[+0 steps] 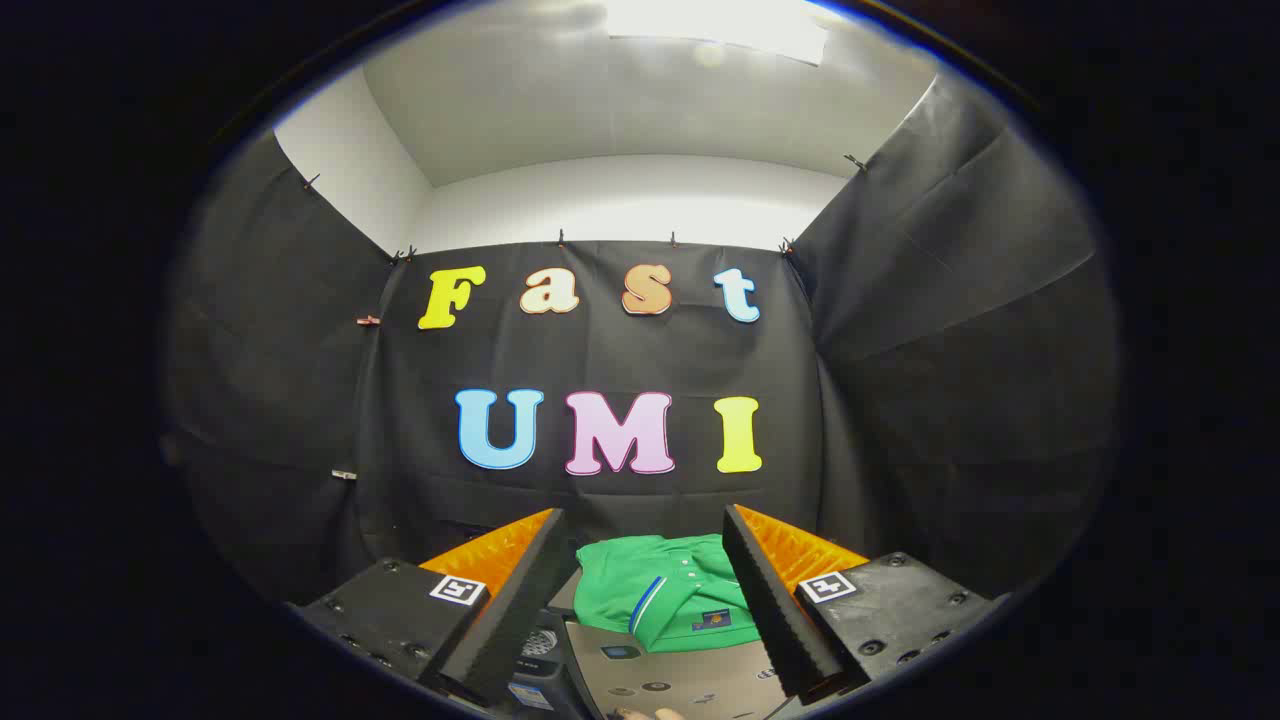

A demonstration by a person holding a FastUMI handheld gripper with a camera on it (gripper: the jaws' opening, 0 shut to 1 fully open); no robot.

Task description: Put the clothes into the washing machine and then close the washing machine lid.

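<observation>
A folded green shirt (665, 590) with a blue-and-white collar stripe and a small dark badge lies just ahead of my fingers, framed by the gap between them. It rests at the far end of the grey top of the washing machine (680, 675), whose panel carries small dark buttons. My gripper (645, 515) is open, its black-and-orange fingers (770, 600) spread wide on either side of the shirt without touching it. Whether the machine's lid is up or down is hidden below the fingers.
The booth's black cloth wall (620, 350) hangs close behind the shirt and wraps around both sides. A round grilled part (540, 642) sits beside the left finger. A fingertip of a person's hand (640, 713) shows at the near edge of the machine.
</observation>
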